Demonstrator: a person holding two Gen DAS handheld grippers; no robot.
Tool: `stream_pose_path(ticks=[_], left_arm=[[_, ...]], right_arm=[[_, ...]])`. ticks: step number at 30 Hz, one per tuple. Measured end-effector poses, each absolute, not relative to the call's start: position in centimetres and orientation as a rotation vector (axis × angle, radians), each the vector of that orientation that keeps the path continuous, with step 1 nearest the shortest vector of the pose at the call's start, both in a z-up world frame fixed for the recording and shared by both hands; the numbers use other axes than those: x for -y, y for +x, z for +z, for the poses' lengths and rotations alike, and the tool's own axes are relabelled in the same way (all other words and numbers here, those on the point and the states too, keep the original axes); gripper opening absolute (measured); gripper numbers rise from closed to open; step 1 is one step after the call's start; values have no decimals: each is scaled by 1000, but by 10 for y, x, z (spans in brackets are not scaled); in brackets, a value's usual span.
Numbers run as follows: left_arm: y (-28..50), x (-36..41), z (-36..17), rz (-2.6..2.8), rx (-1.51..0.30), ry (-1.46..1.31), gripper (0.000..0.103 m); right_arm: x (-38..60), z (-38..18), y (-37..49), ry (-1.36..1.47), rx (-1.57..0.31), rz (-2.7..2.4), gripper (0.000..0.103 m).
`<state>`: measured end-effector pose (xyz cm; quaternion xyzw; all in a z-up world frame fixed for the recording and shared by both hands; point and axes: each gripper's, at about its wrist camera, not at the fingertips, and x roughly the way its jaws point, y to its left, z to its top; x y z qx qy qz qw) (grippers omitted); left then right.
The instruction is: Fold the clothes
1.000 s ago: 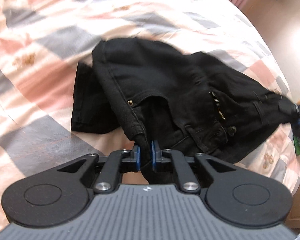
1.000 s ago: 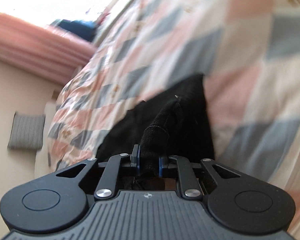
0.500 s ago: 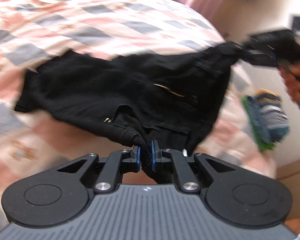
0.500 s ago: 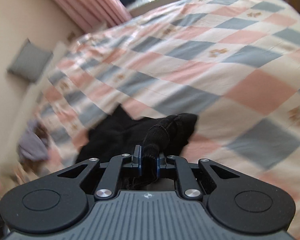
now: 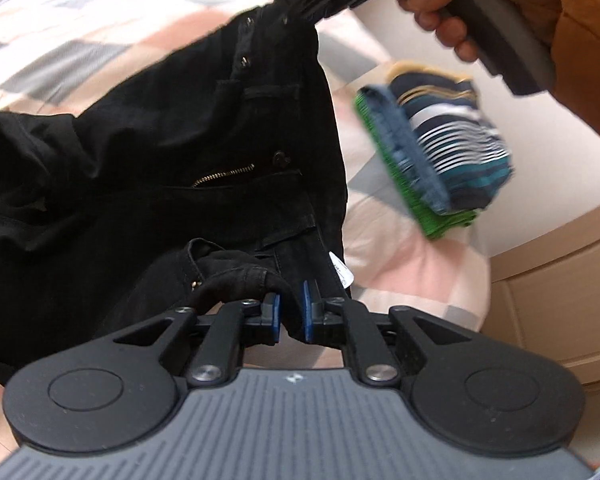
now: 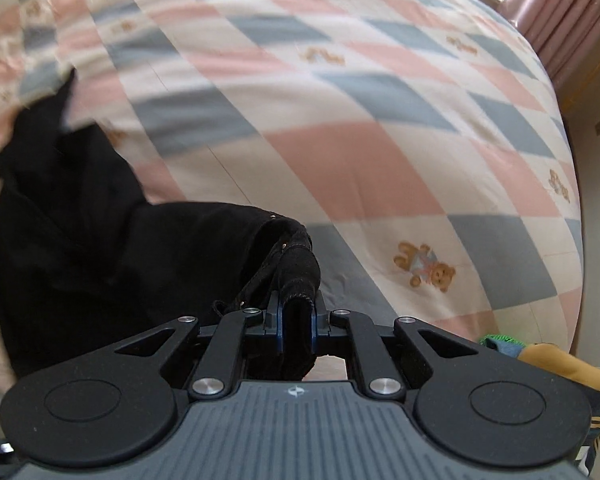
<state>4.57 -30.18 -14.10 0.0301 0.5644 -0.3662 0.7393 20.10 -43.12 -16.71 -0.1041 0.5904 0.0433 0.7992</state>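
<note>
A pair of black jeans (image 5: 148,168) hangs stretched by its waistband between both grippers, above a checked bedspread (image 6: 356,152). My left gripper (image 5: 291,312) is shut on one end of the waistband, near a white label (image 5: 342,272). The brass zip (image 5: 224,172) and button lie open in the middle. My right gripper (image 6: 298,316) is shut on the other end of the waistband; in the left wrist view it appears at the top, held by a hand (image 5: 440,4). The jeans (image 6: 100,232) trail down to the left in the right wrist view.
A stack of folded clothes (image 5: 432,148), striped blue on green, lies on the bed's right side near its edge. A wooden bed frame or drawer (image 5: 560,288) stands beyond. Pink curtains (image 6: 568,12) hang at the far right. An orange sleeve (image 5: 584,32) is at the top right.
Both grippers have lifted the jeans off the bed and swung them. The right gripper has risen above and ahead of the left. The folded stack has come closer in view.
</note>
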Motion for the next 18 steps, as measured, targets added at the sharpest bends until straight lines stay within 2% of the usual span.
stream_pose_path(ticks=[2, 3, 4, 6, 11, 12, 13, 14, 15, 16, 18], left_arm=[[47, 307, -149, -798, -1258, 78, 9], [48, 309, -151, -801, -1267, 87, 9], [48, 310, -152, -804, -1275, 96, 9], [50, 309, -149, -803, -1285, 95, 10], [63, 292, -129, -806, -1307, 29, 12], [66, 287, -123, -816, -1299, 9, 19], [67, 280, -116, -845, -1298, -24, 37], [68, 274, -110, -886, -1294, -68, 47], [68, 269, -102, -926, -1276, -111, 63], [68, 264, -93, -966, -1256, -154, 69], [68, 258, -79, -1004, -1207, -155, 69]], right_arm=[[440, -196, 204, -219, -1290, 36, 17], [446, -208, 206, -199, -1300, -7, 34], [453, -216, 205, -173, -1297, -57, 56], [469, -219, 197, -99, -1260, -119, 71], [490, -181, 154, 17, -1134, -97, 71], [491, -170, 141, 30, -1107, -76, 72], [491, -159, 128, 47, -1082, -53, 72], [494, -149, 112, 82, -1060, -24, 72], [493, -138, 97, 130, -1046, -6, 73], [493, -130, 83, 186, -1040, -5, 73], [494, -119, 52, 320, -1026, -19, 73]])
